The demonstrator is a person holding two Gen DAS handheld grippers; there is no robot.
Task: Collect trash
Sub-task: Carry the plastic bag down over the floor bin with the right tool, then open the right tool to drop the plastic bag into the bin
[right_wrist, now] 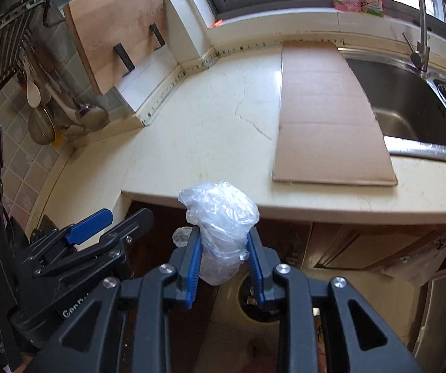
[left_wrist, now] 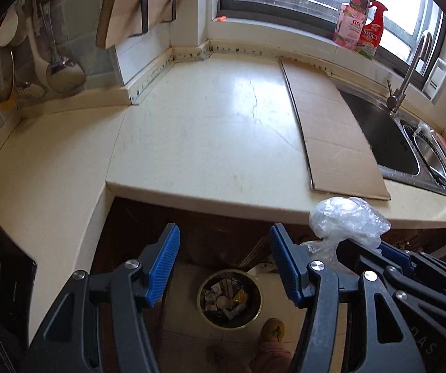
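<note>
Two grippers: our right gripper (right_wrist: 223,258) pinches the plastic wad (right_wrist: 220,217); left gripper (left_wrist: 223,261) spread; center over the bin (left_wrist: 229,301) before releasing.

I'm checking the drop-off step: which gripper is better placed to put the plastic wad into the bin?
Right. The right gripper is shut on the crumpled plastic bag, past the counter edge with the trash bin on the floor below. The left gripper is open, holding nothing.

White lettering "GenR…", cut off, on left tongs (right_wrist: 98,227) body in right wrist view. Letters "DAS" on dark body at lower right (left_wrist: 431,346), left wrist view. Pink bottle (left_wrist: 350,21) & red bottle (left_wrist: 372,28) labels: print illegible.
</note>
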